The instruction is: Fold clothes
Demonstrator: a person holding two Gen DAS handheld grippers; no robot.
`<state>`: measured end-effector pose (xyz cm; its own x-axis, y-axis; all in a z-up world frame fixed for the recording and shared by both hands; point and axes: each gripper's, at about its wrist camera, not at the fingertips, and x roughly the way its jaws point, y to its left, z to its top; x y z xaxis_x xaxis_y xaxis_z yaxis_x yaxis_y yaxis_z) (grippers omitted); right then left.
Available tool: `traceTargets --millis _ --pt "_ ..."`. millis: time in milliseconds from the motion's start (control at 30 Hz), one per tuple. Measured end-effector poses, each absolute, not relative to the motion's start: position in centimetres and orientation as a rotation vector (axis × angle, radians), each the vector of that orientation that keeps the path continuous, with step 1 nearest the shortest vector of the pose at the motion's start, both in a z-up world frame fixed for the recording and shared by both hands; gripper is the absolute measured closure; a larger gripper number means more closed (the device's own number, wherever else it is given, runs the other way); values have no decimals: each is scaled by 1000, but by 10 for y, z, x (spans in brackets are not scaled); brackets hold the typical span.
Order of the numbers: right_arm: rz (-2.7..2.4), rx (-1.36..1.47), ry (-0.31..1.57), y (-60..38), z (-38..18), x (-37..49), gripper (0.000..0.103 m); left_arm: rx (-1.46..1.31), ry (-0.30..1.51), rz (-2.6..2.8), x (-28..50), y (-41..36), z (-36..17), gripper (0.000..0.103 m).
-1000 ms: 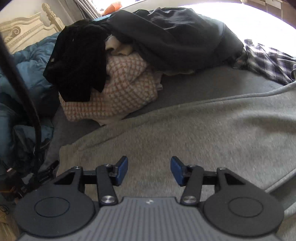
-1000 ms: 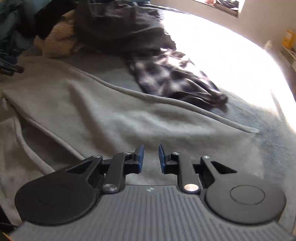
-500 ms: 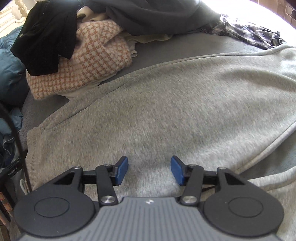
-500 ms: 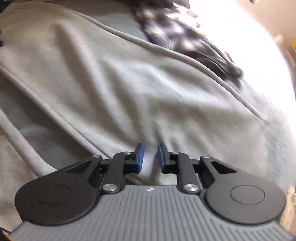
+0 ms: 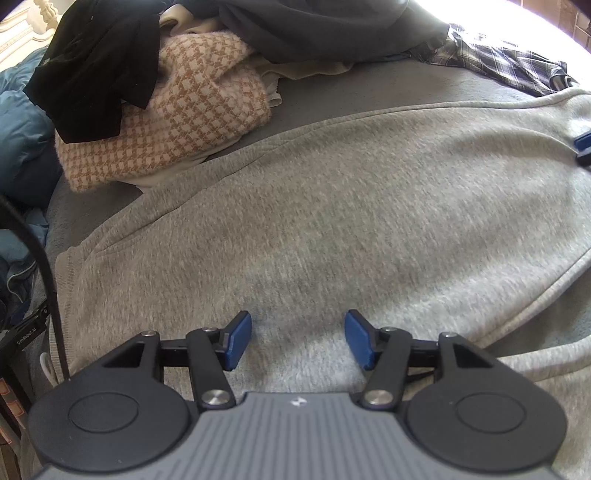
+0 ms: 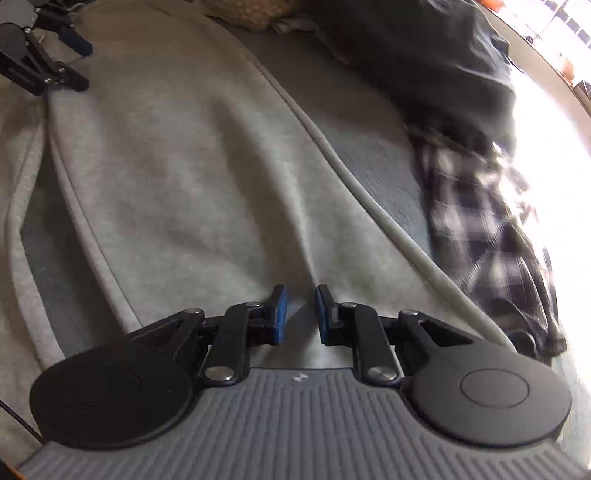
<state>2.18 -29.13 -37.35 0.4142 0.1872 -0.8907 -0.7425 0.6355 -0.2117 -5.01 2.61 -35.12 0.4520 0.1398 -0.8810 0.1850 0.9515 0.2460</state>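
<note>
Both tools low over the grey sweatshirt [image 5: 332, 206] spread across the bed [image 5: 351, 92].
Left view: left tool [image 5: 297, 343], jaws just widened, empty above the fabric. Right view: right tool [image 6: 298, 314], narrowly parted, holds nothing; better to pinch that raised crease cleanly.

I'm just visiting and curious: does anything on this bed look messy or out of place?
Yes. Behind the flat grey sweatshirt, unfolded clothes sit in a heap: a black garment draped over a checked sweater, with a dark jacket on top. A plaid shirt lies crumpled beside it. Nothing looks damaged.
</note>
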Motion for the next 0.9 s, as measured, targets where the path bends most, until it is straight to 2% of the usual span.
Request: traceTargets --millis 100,200,300,400,500,600,700,800,900 --pt "346 -671 1063 -372 -365 50 85 322 1105 -21 -52 28 -352 45" --pt "244 -613 1055 -401 -340 59 86 329 1103 -9 -52 26 -353 45" --pt "469 -556 967 -358 -325 45 86 345 1108 11 -52 22 -354 45" --pt "758 -572 932 -293 -345 28 88 373 1114 25 -51 17 -355 45" --pt "733 -675 916 -282 -378 47 88 400 1115 30 -51 13 -355 45" --pt "457 -535 903 -324 -369 92 88 418 1114 30 -51 11 -355 44" --pt "450 -431 860 -342 -341 92 88 430 1114 35 -50 10 -355 44" --pt "695 -421 875 -305 -327 64 88 440 1117 48 -48 7 -356 44" --pt "866 -464 893 -259 -347 48 90 454 1119 67 -47 2 -356 44"
